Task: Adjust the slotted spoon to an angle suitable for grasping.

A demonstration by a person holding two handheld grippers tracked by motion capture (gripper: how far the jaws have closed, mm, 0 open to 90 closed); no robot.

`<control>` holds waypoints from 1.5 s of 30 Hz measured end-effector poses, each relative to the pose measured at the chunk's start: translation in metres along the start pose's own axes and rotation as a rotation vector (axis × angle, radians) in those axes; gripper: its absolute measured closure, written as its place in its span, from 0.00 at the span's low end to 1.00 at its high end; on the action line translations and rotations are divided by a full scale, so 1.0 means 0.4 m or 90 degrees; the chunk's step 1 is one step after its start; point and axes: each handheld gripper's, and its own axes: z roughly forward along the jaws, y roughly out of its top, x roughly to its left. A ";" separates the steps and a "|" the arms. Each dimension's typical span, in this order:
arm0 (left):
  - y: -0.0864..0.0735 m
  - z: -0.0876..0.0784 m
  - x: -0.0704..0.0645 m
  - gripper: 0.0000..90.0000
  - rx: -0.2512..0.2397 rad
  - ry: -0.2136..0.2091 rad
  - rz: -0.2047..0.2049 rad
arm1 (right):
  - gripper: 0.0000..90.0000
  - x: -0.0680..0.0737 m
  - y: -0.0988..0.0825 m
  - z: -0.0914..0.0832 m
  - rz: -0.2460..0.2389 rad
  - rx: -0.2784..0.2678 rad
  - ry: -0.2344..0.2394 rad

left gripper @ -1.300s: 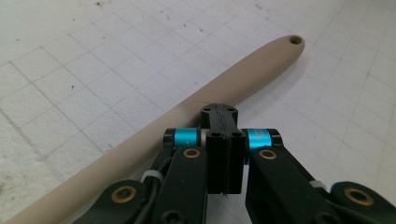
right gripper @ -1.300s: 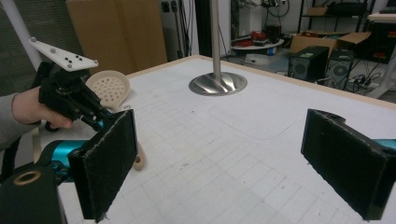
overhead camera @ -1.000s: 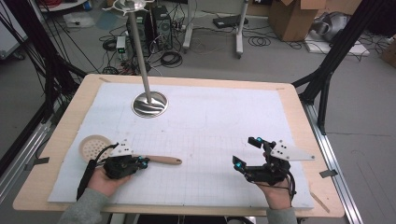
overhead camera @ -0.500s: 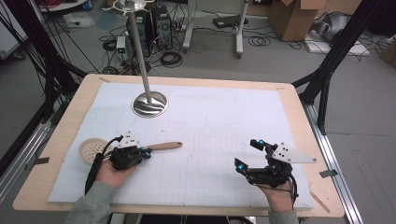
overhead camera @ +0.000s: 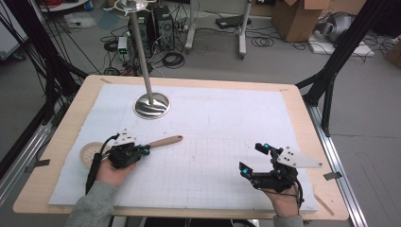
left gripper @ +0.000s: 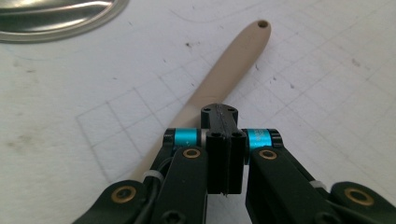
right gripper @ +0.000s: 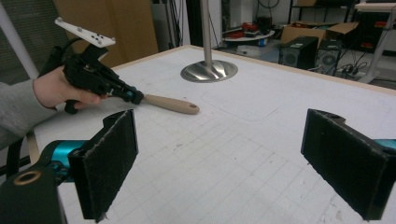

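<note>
High view: we see the left gripper [overhead camera: 142,151] at the lower left of the frame, held in a hand [overhead camera: 111,171] with a grey sleeve, above the white gridded mat [overhead camera: 222,142] that covers the pale wooden table [overhead camera: 71,118]. Its jaws are clamped on a beige wooden-handled tool [overhead camera: 163,141], whose handle points from the gripper toward the right and slightly upward in the frame. Just left of the gripper lies the tool's round, perforated beige head [overhead camera: 88,153], flat on the mat. At the upper left of the mat stands a polished metal pole on a round steel base [overhead camera: 151,105], well apart from the tool.

Left gripper view: we look along the two black jaws, pressed together at the bottom centre of the frame, with the beige handle [left gripper: 224,74] running out from under them toward the upper right; a small hole marks its far end. The steel base [left gripper: 60,14] shows at the upper left corner.

Right gripper view: we see the right gripper [right gripper: 224,163] with its two black padded jaws standing wide apart and nothing between them; in the high view it sits at the lower right [overhead camera: 253,158]. The left gripper [right gripper: 135,97] grips the handle [right gripper: 173,104] at the upper left.
</note>
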 end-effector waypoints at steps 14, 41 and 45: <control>0.000 -0.044 0.058 1.00 0.020 0.064 -0.032 | 0.11 0.007 -0.003 0.010 0.000 0.012 0.008; -0.030 -0.045 0.033 1.00 0.094 0.167 -0.086 | 0.11 0.005 -0.002 0.016 -0.004 0.012 0.018; -0.043 -0.066 0.022 1.00 0.101 0.167 -0.093 | 0.11 0.007 0.005 0.026 -0.010 0.009 0.022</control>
